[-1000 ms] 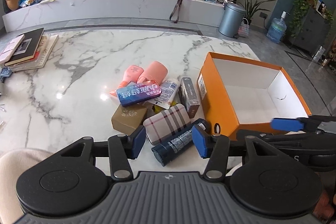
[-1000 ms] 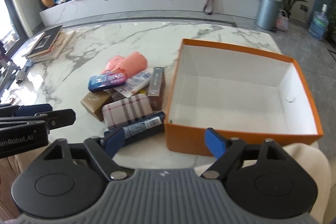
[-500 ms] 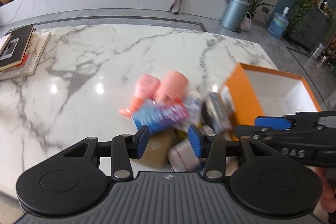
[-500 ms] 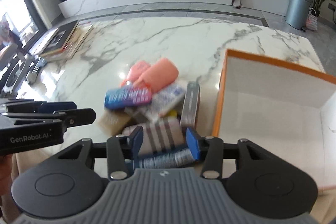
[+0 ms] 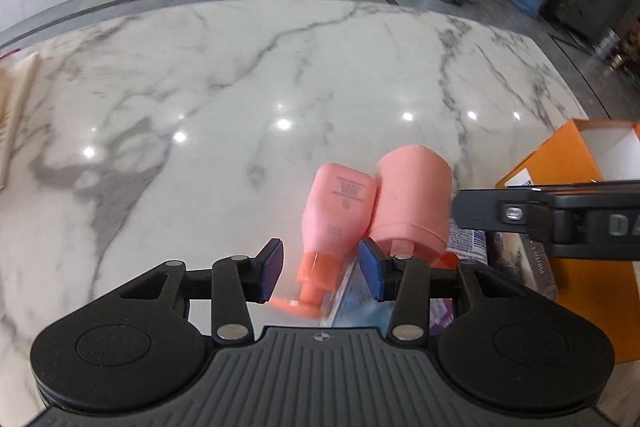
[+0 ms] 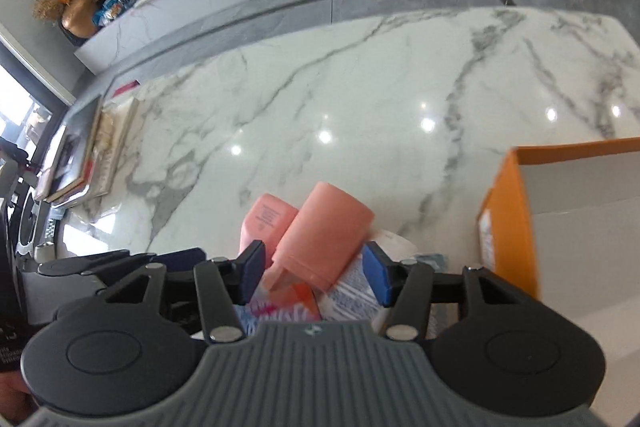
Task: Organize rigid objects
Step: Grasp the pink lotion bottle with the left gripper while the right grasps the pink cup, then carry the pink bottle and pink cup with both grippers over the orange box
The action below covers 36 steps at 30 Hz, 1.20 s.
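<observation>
Both wrist cameras looked forward, low and close over the worktop [image 5: 320,75]; each saw the pink bottle [image 5: 340,211] left of the orange box [image 6: 508,211].

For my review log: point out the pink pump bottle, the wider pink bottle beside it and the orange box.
pink pump bottle [image 5: 340,211]: left wrist view, on its labelled body.
wider pink bottle [image 6: 326,231]: right wrist view, on its side.
orange box [image 6: 508,219]: right wrist view, on its outer orange wall.
</observation>
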Each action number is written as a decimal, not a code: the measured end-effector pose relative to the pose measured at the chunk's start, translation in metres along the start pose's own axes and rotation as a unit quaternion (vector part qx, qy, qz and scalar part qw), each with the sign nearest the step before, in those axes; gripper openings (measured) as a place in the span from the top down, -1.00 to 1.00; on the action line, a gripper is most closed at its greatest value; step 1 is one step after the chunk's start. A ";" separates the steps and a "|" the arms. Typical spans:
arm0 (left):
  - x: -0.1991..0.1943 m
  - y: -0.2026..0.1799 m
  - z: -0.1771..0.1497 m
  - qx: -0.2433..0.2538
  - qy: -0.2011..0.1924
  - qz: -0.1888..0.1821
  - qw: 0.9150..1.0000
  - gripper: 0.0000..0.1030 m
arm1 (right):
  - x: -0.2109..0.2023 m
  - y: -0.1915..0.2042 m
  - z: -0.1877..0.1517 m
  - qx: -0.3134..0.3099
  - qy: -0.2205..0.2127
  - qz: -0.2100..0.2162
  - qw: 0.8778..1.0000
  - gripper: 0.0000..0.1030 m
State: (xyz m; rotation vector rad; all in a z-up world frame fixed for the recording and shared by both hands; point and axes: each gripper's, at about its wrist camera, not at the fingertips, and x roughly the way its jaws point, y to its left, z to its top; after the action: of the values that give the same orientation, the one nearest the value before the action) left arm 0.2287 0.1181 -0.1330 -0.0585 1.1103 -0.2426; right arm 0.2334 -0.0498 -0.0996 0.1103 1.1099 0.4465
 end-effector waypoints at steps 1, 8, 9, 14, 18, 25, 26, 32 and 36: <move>0.004 0.001 0.002 0.004 0.000 -0.004 1.000 -0.02 | 0.008 0.000 0.003 0.005 0.007 -0.004 1.000 -0.08; 0.019 -0.001 0.013 0.050 -0.003 -0.009 0.999 -0.11 | 0.044 -0.012 0.020 0.043 0.051 -0.006 0.998 -0.08; 0.020 -0.001 0.014 0.060 -0.006 -0.007 0.998 -0.11 | 0.048 -0.013 0.021 0.045 0.055 -0.007 0.997 -0.08; 0.030 -0.004 0.024 0.076 -0.011 0.004 0.997 -0.09 | 0.063 -0.017 0.022 0.063 0.068 0.009 0.996 -0.06; 0.035 -0.003 0.026 0.055 -0.009 0.005 0.998 0.05 | 0.067 -0.019 0.026 0.065 0.065 0.014 0.996 -0.09; 0.033 0.005 0.025 -0.001 -0.014 0.037 0.999 0.05 | 0.079 -0.019 0.031 0.070 0.062 0.023 0.995 -0.19; 0.031 0.008 0.024 -0.012 -0.013 0.037 0.999 0.05 | 0.080 -0.018 0.031 0.071 0.061 0.024 0.995 -0.18; 0.016 0.022 0.016 -0.064 -0.017 0.044 0.997 0.05 | 0.069 -0.011 0.029 0.061 0.046 0.022 0.997 -0.16; -0.016 0.021 0.018 -0.090 -0.041 0.047 0.994 0.05 | 0.037 -0.010 0.031 0.062 0.013 0.032 0.997 -0.16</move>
State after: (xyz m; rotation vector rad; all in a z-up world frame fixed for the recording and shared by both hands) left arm 0.2412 0.1405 -0.1145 -0.1749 1.0472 -0.0559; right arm 0.2769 -0.0400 -0.1195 0.2504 1.1614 0.4358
